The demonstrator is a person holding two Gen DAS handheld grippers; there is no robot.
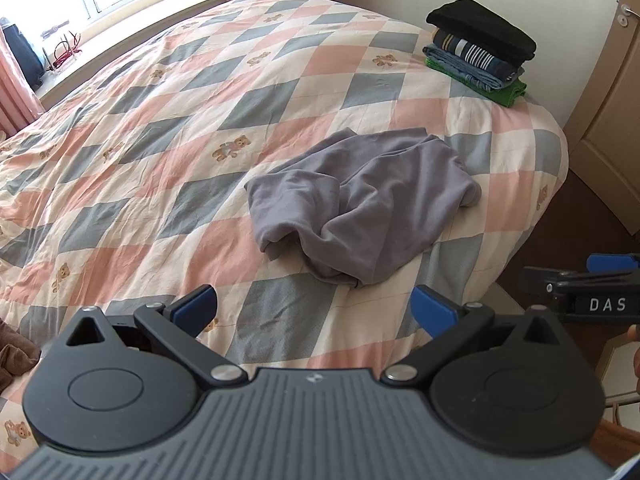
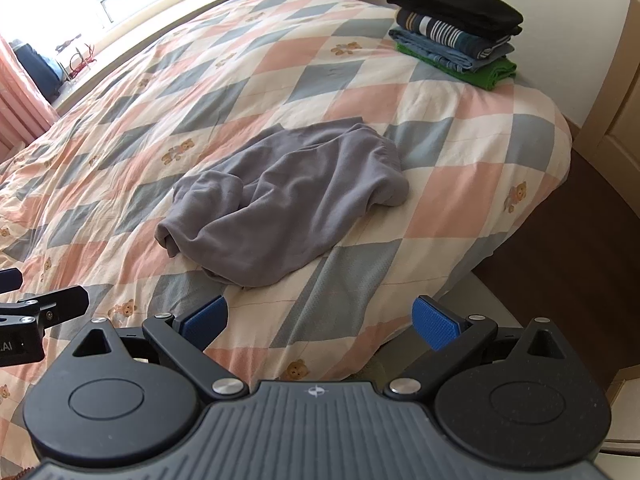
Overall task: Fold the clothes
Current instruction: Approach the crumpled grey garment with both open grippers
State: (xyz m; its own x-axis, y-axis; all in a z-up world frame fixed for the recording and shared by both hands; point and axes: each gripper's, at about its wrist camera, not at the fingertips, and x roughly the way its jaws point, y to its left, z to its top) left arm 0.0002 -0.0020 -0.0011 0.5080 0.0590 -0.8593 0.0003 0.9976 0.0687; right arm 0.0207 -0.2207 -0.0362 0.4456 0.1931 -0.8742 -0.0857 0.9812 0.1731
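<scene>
A crumpled grey garment (image 1: 360, 204) (image 2: 280, 196) lies unfolded on the checked quilt of the bed (image 1: 160, 128) (image 2: 460, 128), near its front edge. My left gripper (image 1: 316, 310) hovers short of the garment, open, with nothing between its blue pads. My right gripper (image 2: 320, 322) is also open and empty, just before the garment's near hem. The right gripper's side (image 1: 592, 292) shows at the right of the left wrist view; the left gripper's side (image 2: 36, 312) shows at the left of the right wrist view.
A stack of folded clothes (image 1: 480, 48) (image 2: 456, 28), black on top and green at the bottom, sits at the bed's far right corner. A brown garment (image 1: 14, 356) lies at the left edge. Window sill with a dark bag (image 1: 24, 52) behind; door (image 1: 612, 100) and wooden floor (image 2: 580, 248) on the right.
</scene>
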